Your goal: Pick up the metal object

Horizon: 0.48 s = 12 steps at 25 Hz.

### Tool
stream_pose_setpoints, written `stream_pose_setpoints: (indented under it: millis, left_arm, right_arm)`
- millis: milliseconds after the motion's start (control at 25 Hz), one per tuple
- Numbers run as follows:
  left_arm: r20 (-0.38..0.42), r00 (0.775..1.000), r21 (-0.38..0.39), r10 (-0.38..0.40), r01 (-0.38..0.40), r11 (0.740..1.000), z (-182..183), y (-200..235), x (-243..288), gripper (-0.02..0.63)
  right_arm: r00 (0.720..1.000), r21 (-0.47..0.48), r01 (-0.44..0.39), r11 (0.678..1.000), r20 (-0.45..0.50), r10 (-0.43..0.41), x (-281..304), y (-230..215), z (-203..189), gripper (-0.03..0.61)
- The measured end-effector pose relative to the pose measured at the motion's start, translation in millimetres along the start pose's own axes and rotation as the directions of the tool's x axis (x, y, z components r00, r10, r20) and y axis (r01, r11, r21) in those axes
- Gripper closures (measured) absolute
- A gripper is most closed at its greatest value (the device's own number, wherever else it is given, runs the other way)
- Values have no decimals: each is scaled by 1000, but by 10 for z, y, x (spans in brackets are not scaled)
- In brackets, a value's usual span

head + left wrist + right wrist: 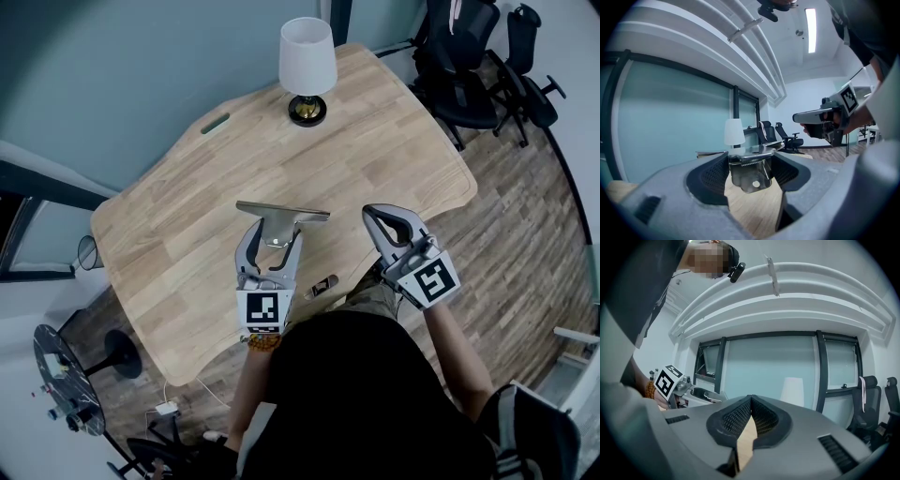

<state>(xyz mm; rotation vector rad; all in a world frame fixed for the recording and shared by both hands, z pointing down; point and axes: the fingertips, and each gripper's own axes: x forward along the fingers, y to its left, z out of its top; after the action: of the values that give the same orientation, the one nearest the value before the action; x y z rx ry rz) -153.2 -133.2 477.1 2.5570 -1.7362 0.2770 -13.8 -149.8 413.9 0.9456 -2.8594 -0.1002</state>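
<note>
In the head view, the person's dark shirt (366, 394) fills the foreground; beyond it the left gripper (275, 234) pinches the metal object (281, 214), a dull silver T-shaped bracket, over the wooden table (187, 234). The left gripper view shows ribbed black pads (715, 176) clamping its shiny folded stem, pierced by one round hole. In the right gripper view, the right gripper (750, 401) has its jaws pressed together on nothing.

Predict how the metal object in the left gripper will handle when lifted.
The metal object looks like bent sheet steel, likely stiff. Its shiny faces may slip in the left gripper. It spreads wider than the jaws, so it could twist.
</note>
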Motion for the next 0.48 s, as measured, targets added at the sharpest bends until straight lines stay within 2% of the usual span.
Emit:
stream_pose_setpoints:
  millis: [480]
  left_arm:
    - [-24,1000,-13,9,-10,1000,-110,33,-24,321]
  right_arm:
    - [1000,3,1,1000,-6,-1,-12,4,-22,578]
